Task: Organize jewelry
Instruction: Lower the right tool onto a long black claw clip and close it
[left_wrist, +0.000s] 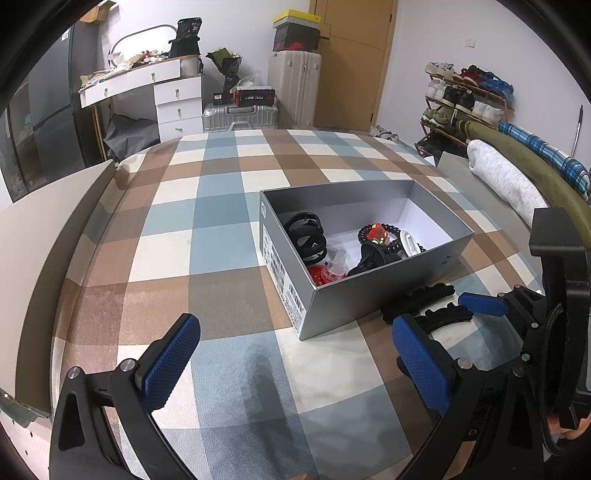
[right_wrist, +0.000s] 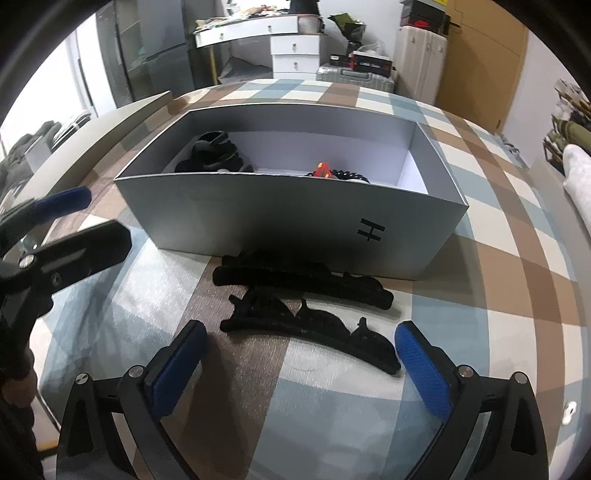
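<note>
My left gripper (left_wrist: 295, 373) spread, empty over checked cloth. Right gripper (right_wrist: 301, 369) spread, nearer black hair clip (right_wrist: 314, 332) just ahead; second clip (right_wrist: 306, 278) against grey box (right_wrist: 280, 218). Probably rigid, light plastic; grasp mid-spine, across teeth.

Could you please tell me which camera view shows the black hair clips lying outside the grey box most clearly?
The right wrist view: both black hair clips lie fully visible before the grey box. The left wrist view shows them small, partly hidden behind gripper fingers.
</note>
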